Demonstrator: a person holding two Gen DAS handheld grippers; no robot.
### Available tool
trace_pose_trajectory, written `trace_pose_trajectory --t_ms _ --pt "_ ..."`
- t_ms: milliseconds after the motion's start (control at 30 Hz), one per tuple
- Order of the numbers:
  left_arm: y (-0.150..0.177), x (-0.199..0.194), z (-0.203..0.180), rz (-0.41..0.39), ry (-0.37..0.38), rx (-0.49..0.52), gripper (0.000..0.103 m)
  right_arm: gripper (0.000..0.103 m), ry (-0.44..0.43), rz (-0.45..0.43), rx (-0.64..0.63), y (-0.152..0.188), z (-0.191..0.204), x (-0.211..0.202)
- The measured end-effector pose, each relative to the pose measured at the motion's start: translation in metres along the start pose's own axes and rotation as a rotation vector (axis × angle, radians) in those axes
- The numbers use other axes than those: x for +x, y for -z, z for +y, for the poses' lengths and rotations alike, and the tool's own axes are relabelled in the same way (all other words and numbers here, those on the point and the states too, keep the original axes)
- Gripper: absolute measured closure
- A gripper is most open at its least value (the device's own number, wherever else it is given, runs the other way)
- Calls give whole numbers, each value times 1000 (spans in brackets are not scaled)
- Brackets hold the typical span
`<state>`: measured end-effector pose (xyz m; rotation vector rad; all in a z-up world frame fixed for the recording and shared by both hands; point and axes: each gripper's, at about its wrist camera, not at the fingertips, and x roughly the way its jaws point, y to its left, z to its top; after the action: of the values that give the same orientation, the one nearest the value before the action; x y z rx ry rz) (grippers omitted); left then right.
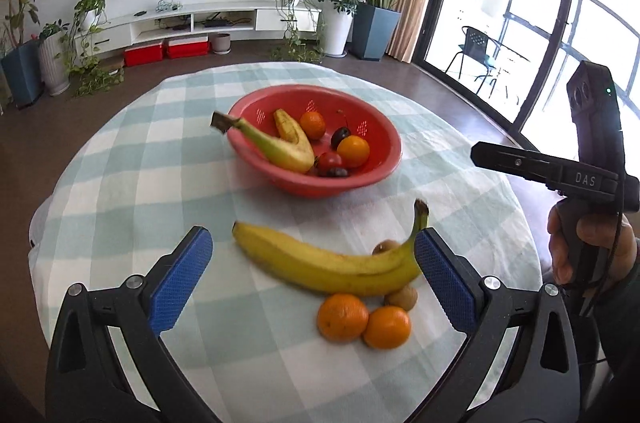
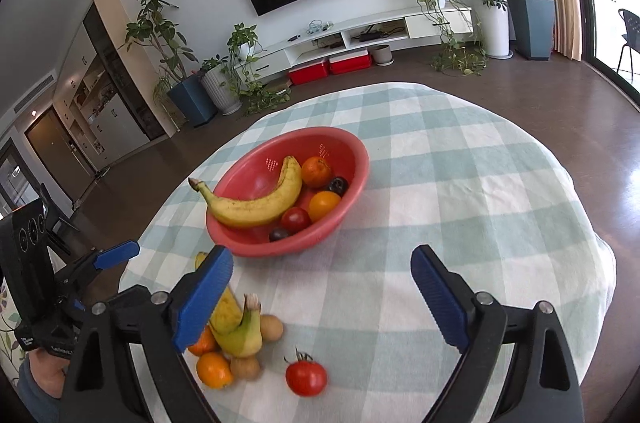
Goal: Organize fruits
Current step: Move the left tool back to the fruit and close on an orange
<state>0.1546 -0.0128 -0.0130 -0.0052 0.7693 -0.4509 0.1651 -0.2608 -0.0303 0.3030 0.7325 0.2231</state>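
A red bowl point(image 1: 372, 179) point(image 2: 344, 219) on the checked tablecloth holds a banana point(image 1: 280, 151), two oranges, a tomato point(image 1: 329, 161) and dark plums. In front of it lie a loose banana point(image 1: 328, 269) point(image 2: 236, 335), two oranges point(image 1: 343, 317), two kiwis point(image 1: 401, 297) and, in the right wrist view, a red tomato point(image 2: 306, 377). My left gripper point(image 1: 312, 237) hangs open over the loose banana, touching nothing. My right gripper point(image 2: 322, 257) is open above bare cloth between the bowl and the tomato.
The round table point(image 1: 120, 183) drops off to dark floor on all sides. A person's hand point(image 1: 580, 251) holds the right gripper's handle at the table's right edge. Potted plants, a TV wall and a glass door stand far behind.
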Motion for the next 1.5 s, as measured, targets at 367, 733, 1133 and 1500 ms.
trace_pose_trajectory --t_ms 367,733,1133,1500 --pt "67 -2 -2 104 -2 -38 1 11 -15 50 86 80 5 -12" --pt "49 16 -2 171 -25 116 1 19 -19 86 -52 114 37 -4" --pt "39 46 -13 273 63 285 36 23 -22 91 -68 115 40 -3" --pt "38 59 -14 295 106 277 36 23 -25 99 -77 117 43 -2"
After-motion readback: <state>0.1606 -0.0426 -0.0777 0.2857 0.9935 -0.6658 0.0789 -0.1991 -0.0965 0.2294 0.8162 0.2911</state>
